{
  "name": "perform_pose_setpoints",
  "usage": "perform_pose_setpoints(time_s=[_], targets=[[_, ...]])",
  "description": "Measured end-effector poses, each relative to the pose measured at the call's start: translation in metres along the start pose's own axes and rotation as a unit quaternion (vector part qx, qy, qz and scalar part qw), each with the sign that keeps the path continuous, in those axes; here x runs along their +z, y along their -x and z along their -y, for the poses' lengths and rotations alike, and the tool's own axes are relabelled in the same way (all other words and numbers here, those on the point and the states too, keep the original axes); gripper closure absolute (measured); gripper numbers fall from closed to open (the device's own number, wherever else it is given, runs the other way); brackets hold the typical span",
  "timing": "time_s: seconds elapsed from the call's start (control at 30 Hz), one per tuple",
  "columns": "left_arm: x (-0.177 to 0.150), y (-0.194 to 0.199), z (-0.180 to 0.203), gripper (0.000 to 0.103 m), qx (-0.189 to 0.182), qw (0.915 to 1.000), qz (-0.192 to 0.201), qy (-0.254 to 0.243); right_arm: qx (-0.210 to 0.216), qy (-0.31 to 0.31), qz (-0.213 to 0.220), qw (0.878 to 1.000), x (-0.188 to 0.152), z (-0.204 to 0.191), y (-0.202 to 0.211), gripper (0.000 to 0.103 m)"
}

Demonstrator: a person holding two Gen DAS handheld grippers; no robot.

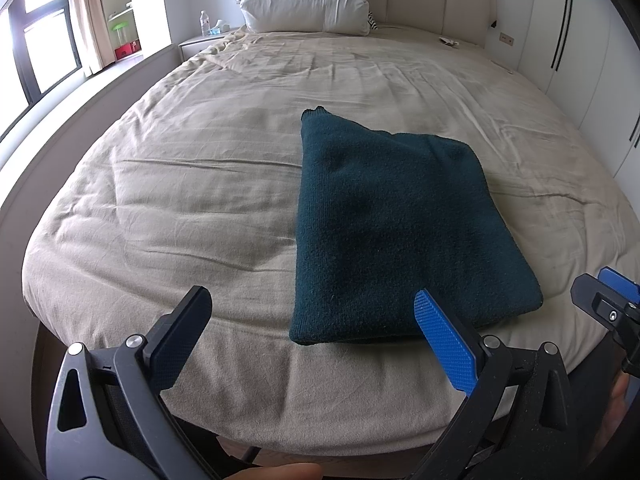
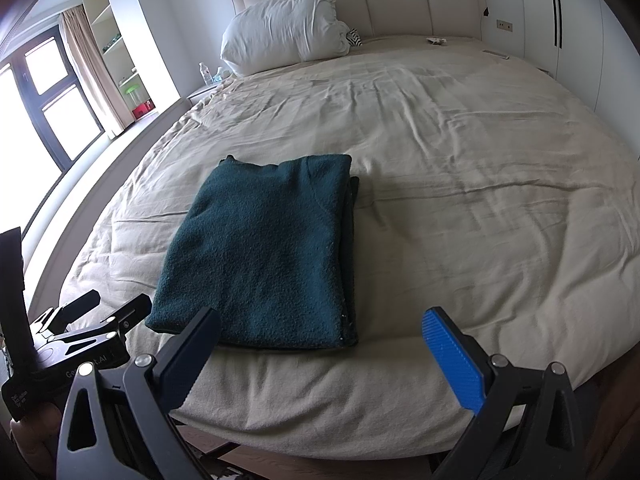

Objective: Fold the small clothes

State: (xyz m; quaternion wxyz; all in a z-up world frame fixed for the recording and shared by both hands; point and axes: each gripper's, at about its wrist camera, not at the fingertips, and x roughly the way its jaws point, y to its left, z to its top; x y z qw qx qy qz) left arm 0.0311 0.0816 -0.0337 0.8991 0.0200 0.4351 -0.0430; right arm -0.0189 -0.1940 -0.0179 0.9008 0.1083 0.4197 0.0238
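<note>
**Bedroom fold looking all but finished**

Daylight is coming in from the window at the left and falling across a wide bed (image 2: 460, 168) under a rumpled beige cover, with a white pillow (image 2: 280, 28) leaning against the padded headboard. Near the foot edge a dark green sweater (image 2: 260, 248) is lying flat as a neat rectangle, its layers stacked and showing along the right-hand side. No sleeve or hem is sticking out that I can see.

Both tools are hanging back at the foot of the bed. The left claw (image 1: 312, 344) is standing wide open and empty, its blue pad overlapping the sweater's near corner in its own view, though whether it is touching I cannot tell. The right claw (image 2: 320, 356) is likewise spread open, holding nothing, just short of the sweater's near edge.

Judging from this, the folding of this piece is done. No other garment is showing on the bed, so what remains is unclear.
</note>
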Motion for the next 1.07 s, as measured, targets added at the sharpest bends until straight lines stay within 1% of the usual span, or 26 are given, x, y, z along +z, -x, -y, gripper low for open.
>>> perform_pose_setpoints(time_s=[0.87,1.07], targets=[[-0.0013,-0.0037,-0.0043,0.0,-0.002,1.0,-0.004,0.0,0.003,-0.001,-0.004,1.0,0.0009,0.001,-0.0012,0.0],[-0.0032,-0.0027,-0.0037,0.0,0.0,1.0,0.002,-0.002,0.006,-0.006,-0.008,1.0,-0.0069,-0.0026,-0.0007,0.0]])
